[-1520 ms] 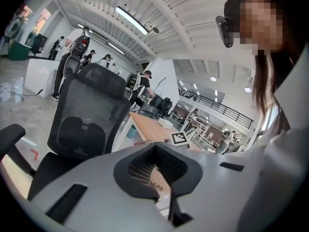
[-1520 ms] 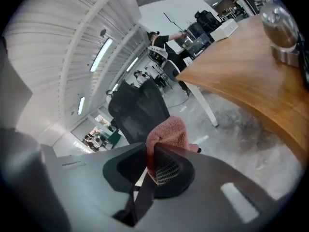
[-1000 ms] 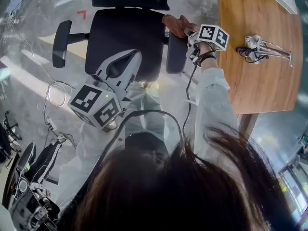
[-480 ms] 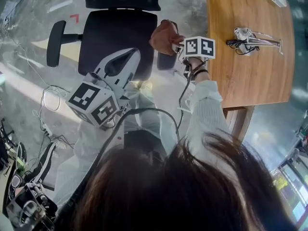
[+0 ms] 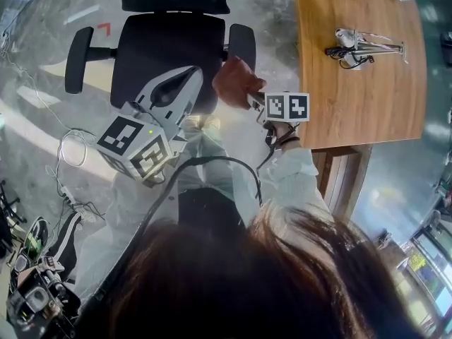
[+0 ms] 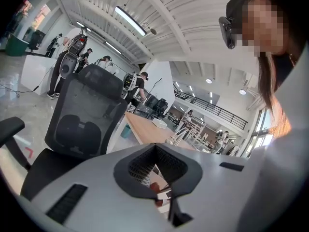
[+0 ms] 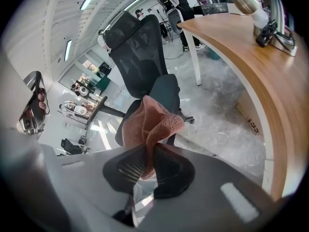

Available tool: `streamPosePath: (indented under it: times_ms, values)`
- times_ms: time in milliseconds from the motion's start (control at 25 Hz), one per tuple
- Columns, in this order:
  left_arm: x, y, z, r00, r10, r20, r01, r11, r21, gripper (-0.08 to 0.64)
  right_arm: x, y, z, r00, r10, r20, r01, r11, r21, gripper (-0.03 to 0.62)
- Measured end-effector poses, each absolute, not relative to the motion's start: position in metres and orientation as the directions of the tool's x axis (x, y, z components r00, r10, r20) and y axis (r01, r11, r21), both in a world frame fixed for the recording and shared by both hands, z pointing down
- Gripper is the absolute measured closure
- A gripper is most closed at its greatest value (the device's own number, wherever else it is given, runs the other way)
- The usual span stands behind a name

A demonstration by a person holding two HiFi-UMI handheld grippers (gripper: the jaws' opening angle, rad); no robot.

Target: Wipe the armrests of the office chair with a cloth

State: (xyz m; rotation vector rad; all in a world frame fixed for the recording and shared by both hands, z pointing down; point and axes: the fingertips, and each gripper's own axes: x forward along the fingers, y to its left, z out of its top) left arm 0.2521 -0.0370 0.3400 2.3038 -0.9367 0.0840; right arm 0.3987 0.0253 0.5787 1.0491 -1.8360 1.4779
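Beside the office chair [image 5: 169, 48]: right gripper [image 5: 248, 99] clamped on a rust-brown cloth [image 5: 235, 82], held just short of the near armrest [image 5: 242, 44]. Terry, light and floppy; probably best gripped low and bunched. Left gripper [image 5: 176, 83] closed on nothing, over the seat. Glossy grey floor [image 5: 42, 111], trailing cables [image 5: 70, 143], wooden desk [image 5: 353, 83] near. Chair may swivel.

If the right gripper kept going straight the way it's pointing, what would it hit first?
Probably the black padded chair armrest nearer the wooden table; the right gripper, its fingers shut on the rust-brown terry cloth, points at it across open air. Depth is unclear.
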Motion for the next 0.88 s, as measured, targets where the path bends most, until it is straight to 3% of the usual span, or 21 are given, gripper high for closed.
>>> streamPosePath:
  times_ms: [880]
  values:
    - [0.220, -0.071, 0.376, 0.673, -0.637, 0.375, -0.715, -0.431, 0.551, 0.558, 0.427, -0.190, 0.605, -0.408, -0.430, 0.805, -0.907, 0.089, -0.412, 0.569]
